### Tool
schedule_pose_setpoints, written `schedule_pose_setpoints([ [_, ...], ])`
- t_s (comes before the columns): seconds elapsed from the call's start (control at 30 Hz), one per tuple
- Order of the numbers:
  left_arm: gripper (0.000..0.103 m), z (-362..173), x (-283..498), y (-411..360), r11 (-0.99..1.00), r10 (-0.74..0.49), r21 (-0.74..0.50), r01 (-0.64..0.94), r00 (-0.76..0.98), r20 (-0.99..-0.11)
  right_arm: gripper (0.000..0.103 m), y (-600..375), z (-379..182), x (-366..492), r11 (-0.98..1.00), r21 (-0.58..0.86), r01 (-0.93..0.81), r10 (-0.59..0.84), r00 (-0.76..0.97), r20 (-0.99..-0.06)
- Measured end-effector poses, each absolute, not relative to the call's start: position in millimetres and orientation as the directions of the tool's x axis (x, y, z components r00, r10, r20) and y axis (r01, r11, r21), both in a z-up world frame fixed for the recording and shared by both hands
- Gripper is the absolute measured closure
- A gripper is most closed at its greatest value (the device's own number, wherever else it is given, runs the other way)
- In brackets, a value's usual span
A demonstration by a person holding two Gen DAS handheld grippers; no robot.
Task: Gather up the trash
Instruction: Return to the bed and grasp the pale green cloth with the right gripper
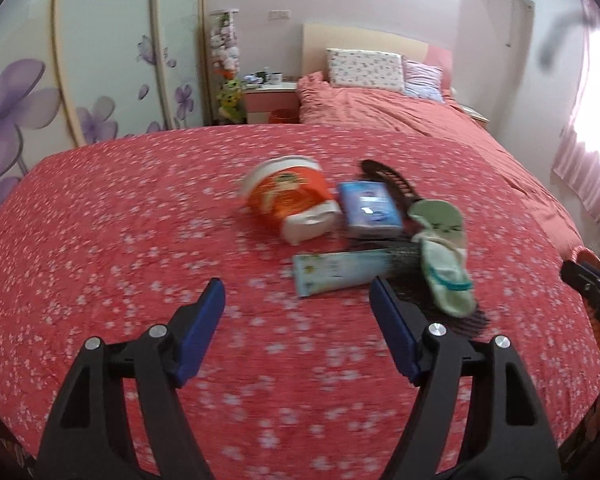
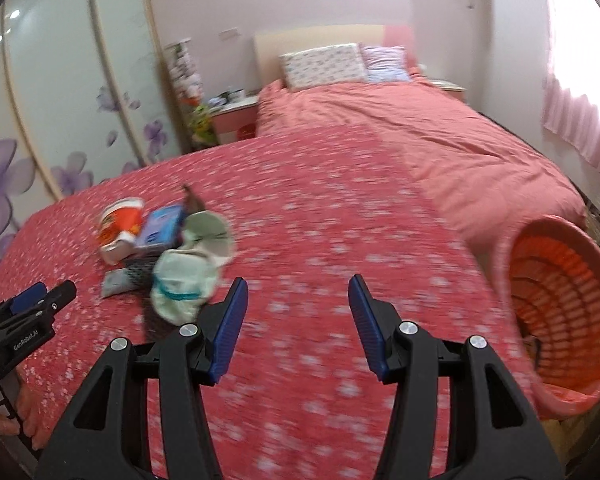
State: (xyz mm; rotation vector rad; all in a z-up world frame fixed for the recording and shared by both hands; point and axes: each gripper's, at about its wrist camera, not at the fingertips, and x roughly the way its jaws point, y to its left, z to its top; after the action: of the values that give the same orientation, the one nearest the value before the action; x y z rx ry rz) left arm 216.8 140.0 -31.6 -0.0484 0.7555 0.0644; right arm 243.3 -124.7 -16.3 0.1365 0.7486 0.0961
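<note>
Trash pile on the bed, orange basket at the right edge

The orange basket (image 2: 555, 304) lies tilted at the right of the frame; what it holds is unclear. The orange cup (image 1: 288, 196), blue packet (image 1: 367, 208), tube (image 1: 335, 272) and socks (image 1: 443, 252) sit together mid-bed (image 1: 140, 220), with free cover around. The left claw (image 1: 298, 332) and the right claw (image 2: 298, 328) are both open and hold nothing. "GenRobot.AI" is printed on the left claw.
</note>
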Motion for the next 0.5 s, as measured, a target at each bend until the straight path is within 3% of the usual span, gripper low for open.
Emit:
schedule_pose_setpoints([
  [0.17,0.029,-36.3,221.1,166.9,0.993,0.049,-0.047,-0.113,0.719,-0.694,0.06,-84.9,-26.3,270.6,0.986,0.135,-0.096,0.163,0.705,-0.69],
  [0.5,0.029,-39.5,244.0,191.1,0.989,0.05,-0.064,-0.132,0.713,-0.699,0.06,-61.0,-49.1,327.4,0.981,0.176,-0.083,0.187,0.655,-0.732],
])
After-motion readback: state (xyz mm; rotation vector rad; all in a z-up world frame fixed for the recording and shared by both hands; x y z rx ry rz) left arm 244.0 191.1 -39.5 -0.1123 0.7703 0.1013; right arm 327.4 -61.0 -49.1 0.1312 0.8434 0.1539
